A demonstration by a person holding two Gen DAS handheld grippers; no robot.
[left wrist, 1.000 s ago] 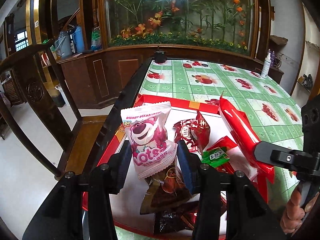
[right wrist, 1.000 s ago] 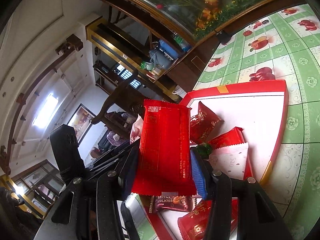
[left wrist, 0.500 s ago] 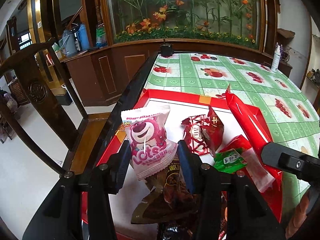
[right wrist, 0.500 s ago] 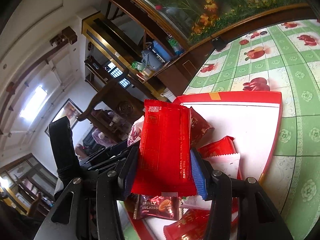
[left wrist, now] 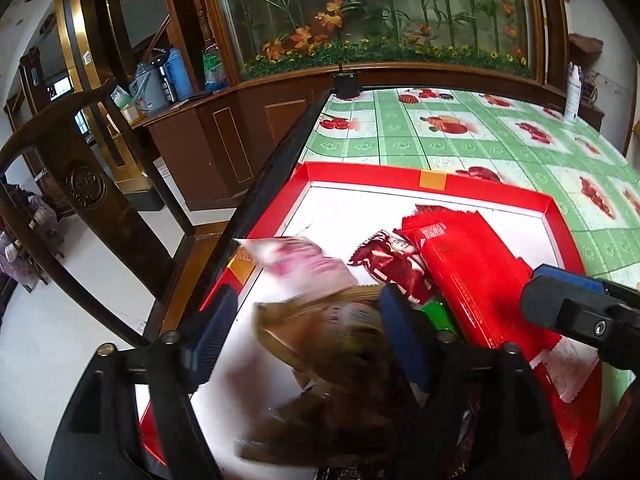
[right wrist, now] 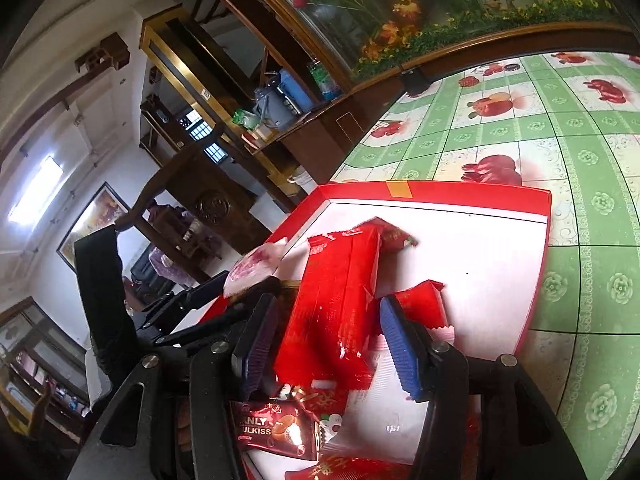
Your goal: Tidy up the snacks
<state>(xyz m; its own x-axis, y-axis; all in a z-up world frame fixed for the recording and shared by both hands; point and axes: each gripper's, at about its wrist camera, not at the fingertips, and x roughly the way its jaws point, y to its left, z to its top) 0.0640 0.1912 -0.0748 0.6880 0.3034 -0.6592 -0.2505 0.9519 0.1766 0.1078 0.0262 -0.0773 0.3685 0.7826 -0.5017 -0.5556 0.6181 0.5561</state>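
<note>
Release step: left gripper (left wrist: 304, 328) jaws just parting, blurred pink-white plastic snack packet (left wrist: 298, 260) dropping into red-rimmed tray (left wrist: 360, 170); right gripper (right wrist: 326, 342) likewise opening off long red wrapper (right wrist: 340, 300). Next: withdraw toward six o'clock.

A table (left wrist: 460, 140) under a green checked cloth with red fruit prints fills the right half of the left wrist view. A red tray (left wrist: 360, 170) lies on it at centre frame, by the table's left edge. A white bottle (left wrist: 573, 92) stands at upper right.
</note>
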